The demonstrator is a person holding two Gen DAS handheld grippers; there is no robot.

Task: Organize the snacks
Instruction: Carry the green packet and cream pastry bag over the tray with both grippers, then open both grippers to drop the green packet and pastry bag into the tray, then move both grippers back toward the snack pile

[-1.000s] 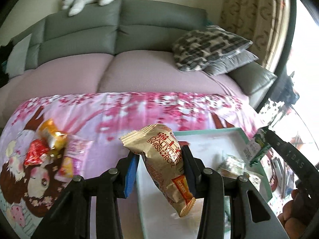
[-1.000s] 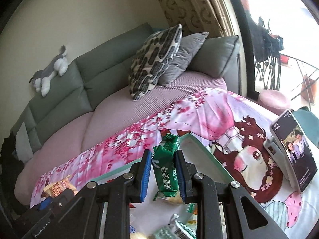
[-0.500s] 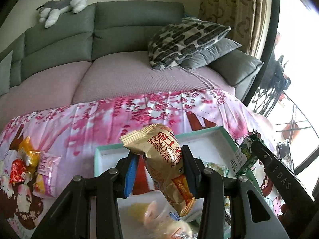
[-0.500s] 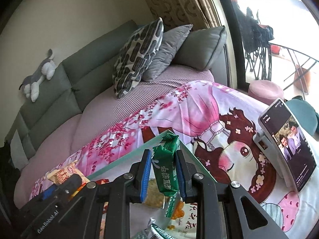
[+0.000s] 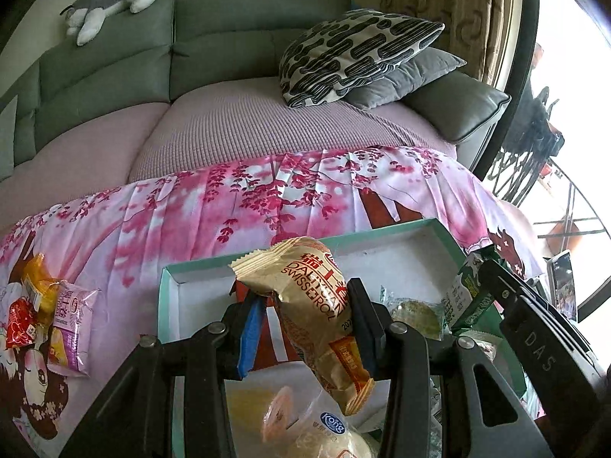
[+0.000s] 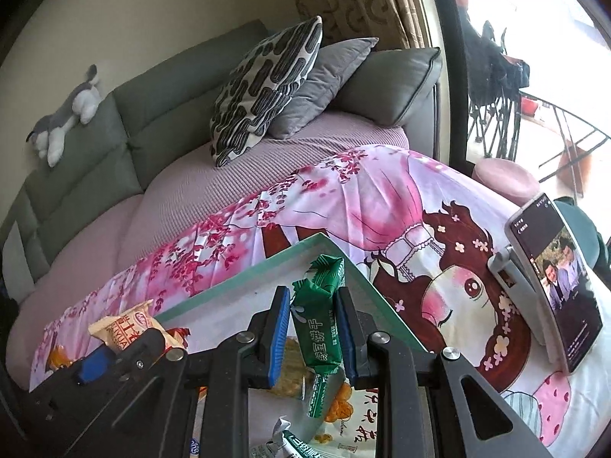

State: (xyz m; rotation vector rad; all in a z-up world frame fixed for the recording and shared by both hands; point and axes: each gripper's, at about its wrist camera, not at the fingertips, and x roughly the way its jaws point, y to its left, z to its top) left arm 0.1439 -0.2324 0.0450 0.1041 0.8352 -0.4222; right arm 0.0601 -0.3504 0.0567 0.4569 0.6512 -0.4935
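My left gripper (image 5: 305, 305) is shut on a tan Swiss roll packet (image 5: 301, 267) that hangs over the teal tray (image 5: 198, 262). The tray holds a red packet (image 5: 275, 339), a round bread (image 5: 305, 427) and a green cake packet (image 5: 412, 313). My right gripper (image 6: 312, 297) hangs over the tray's far right corner (image 6: 244, 273). Its jaws are opening, with a green biscuit packet (image 6: 319, 328) upright between the pads and still touching them. Loose snacks, purple (image 5: 68, 316), red (image 5: 19, 322) and orange (image 5: 38, 278), lie on the pink cloth to the left.
A phone on a stand (image 6: 553, 290) stands on the cloth right of the tray. Behind the table is a sofa with patterned and grey cushions (image 5: 355, 53) and a plush toy (image 5: 110, 0) on its back. A pink stool (image 6: 504, 179) sits by the window.
My left gripper has carried the Swiss roll packet rightward over the tray, so the loose snacks slid to the left edge. The right gripper has sunk a little toward the tray corner.
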